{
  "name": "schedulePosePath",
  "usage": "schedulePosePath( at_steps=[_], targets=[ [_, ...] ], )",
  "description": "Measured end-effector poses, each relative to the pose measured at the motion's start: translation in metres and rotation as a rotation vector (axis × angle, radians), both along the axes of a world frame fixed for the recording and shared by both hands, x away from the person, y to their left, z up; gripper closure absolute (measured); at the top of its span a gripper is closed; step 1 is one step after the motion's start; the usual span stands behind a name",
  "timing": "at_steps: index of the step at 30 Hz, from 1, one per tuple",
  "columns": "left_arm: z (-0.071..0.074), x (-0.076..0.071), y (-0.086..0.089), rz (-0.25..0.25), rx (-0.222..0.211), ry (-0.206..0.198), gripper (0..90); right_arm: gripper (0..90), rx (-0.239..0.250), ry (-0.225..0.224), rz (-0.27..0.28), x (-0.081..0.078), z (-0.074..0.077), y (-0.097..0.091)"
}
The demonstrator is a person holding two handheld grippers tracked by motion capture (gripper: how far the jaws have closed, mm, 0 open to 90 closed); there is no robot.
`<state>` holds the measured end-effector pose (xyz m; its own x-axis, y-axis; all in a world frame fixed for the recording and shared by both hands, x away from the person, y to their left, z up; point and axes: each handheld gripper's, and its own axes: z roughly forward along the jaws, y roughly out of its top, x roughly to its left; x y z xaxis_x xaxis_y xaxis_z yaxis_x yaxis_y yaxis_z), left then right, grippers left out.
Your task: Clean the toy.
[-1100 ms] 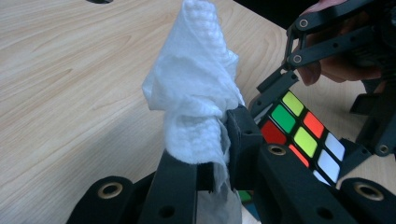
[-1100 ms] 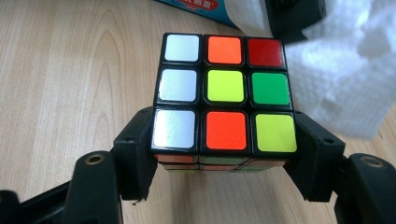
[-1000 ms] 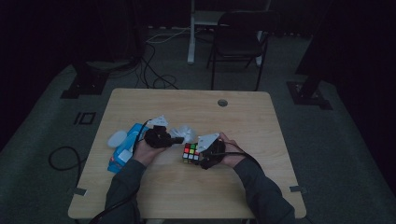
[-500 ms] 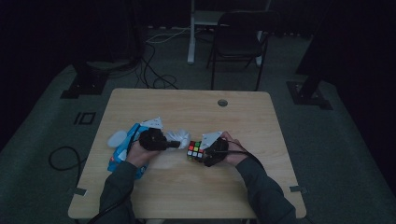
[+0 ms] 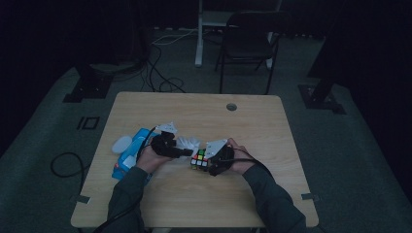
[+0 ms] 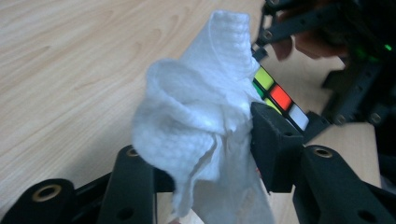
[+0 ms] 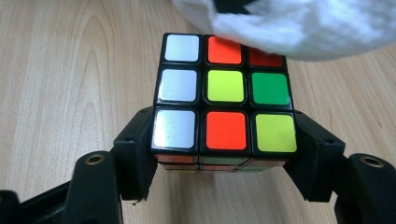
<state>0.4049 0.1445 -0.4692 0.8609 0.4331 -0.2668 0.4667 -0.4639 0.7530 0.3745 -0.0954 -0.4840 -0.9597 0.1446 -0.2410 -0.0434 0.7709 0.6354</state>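
Puzzle cube [image 7: 224,88] sits near the middle of the table [image 5: 194,111], a little toward your near edge, clamped in your right gripper [image 7: 224,156]. The jaws are closed on its two opposite sides low down, and its bottom looks to be at or just above the wood. That grip leaves the top face bare, which is likely the point: it steadies the cube so the other tool can work on it.

Your left gripper [image 6: 201,144] carries a crumpled white tissue [image 6: 196,107], whose far end lies over the far edge of the cube's top face in the right gripper view. Its jaws have just been opening and now stand fairly wide with the tissue between them; one pad touches the wad, but it seems to rest there loosely, not pinched. If you mean to go on wiping, judge whether that hold will keep the tissue from slipping out.

In the high view the two tools meet tip to tip, left gripper [image 5: 182,153] just beside the cube [image 5: 199,159], so there is little slack between them. To the left, near the table's left edge, lie a blue wipes pack [image 5: 128,158] and a pale round lid [image 5: 121,144]. The far half and the right side of the table offer bare wood for swinging either hand, apart from a small cable hole [image 5: 231,106] near the far edge.
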Motion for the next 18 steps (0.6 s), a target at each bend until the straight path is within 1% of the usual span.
schedulePosePath(
  at_steps=[4,5,6,7,8,11,12,14,18],
  targets=[
    [-0.001,0.0,-0.004,0.015,-0.02,-0.007,57.0,34.3,-0.006,0.002,0.003,-0.001,-0.001,0.003],
    [-0.001,0.0,-0.004,0.015,-0.02,-0.007,58.7,34.3,-0.008,0.001,0.006,-0.001,-0.001,0.003],
    [-0.001,0.001,-0.005,0.026,-0.037,-0.016,61.8,34.3,-0.009,0.0,0.008,-0.001,-0.001,0.004],
    [-0.001,0.001,-0.007,0.031,-0.044,-0.02,64.8,34.3,-0.01,0.0,0.01,-0.001,-0.001,0.004],
    [-0.001,0.001,-0.007,0.031,-0.044,-0.02,68.6,34.3,-0.01,0.0,0.012,-0.002,-0.001,0.004],
    [0.0,-0.001,-0.012,0.069,-0.037,-0.071,79.2,34.3,-0.014,-0.001,0.014,-0.002,-0.001,0.005],
    [-0.001,0.0,-0.013,0.084,-0.032,-0.08,81.7,34.3,-0.013,0.001,0.018,-0.003,-0.001,0.005],
    [-0.003,0.0,-0.016,0.1,-0.028,-0.083,83.7,34.3,-0.009,-0.003,0.03,-0.005,0.0,0.007],
    [-0.01,0.001,-0.022,0.09,-0.014,-0.071,84.5,34.3,0.004,-0.02,0.051,-0.007,0.005,0.009]
  ],
)
